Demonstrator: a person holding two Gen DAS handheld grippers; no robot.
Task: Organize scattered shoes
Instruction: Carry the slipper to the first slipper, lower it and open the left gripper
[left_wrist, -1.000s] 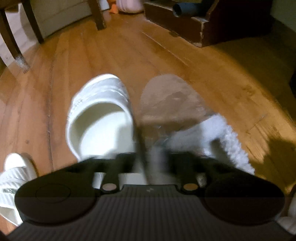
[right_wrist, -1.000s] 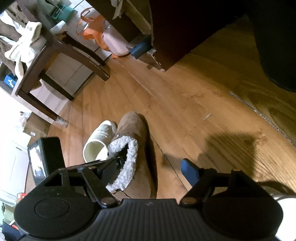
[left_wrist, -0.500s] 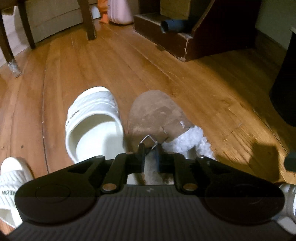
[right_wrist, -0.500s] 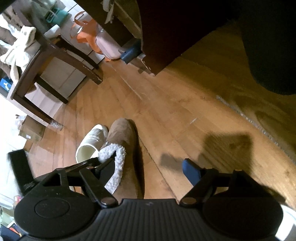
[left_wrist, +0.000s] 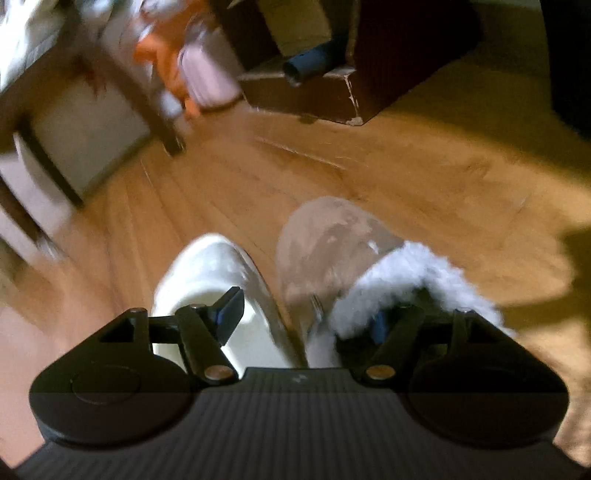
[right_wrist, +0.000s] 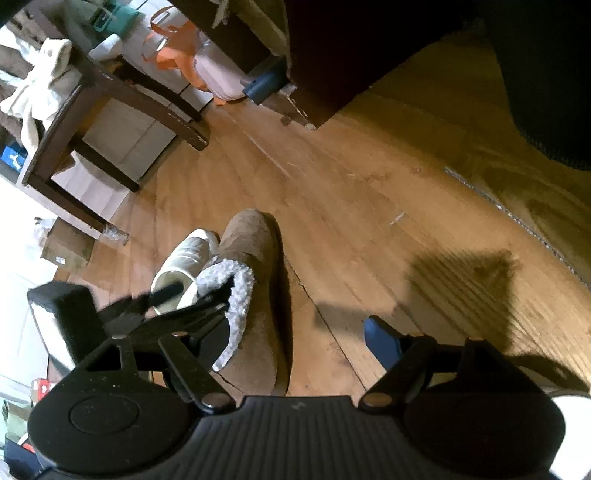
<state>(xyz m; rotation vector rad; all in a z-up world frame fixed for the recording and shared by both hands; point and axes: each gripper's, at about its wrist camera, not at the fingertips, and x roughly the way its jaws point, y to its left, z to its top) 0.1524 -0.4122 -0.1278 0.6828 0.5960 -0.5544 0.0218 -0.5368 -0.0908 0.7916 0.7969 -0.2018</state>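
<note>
Opening jaws: the left gripper (left_wrist: 303, 314) is seen with its jaws spreading, one finger over the white slide (left_wrist: 214, 280) at 9 o'clock, the other at the fleece cuff of the tan slipper (left_wrist: 332, 247) at 3 o'clock; neither shoe is pressed by the pads
Right gripper (right_wrist: 291, 325): jaws are held wide apart, nothing gripped; the slipper's heel lies between them, nearer the 9 o'clock finger
Shoes: the tan slipper (right_wrist: 258, 295) and white slide (right_wrist: 184, 258) are set side by side on the wooden floor (right_wrist: 351, 221), toes toward 12 o'clock, sides touching or nearly so
Background: a dark cabinet (left_wrist: 369, 66) at 12 o'clock, a chair (right_wrist: 110, 110) at 10 o'clock
</note>
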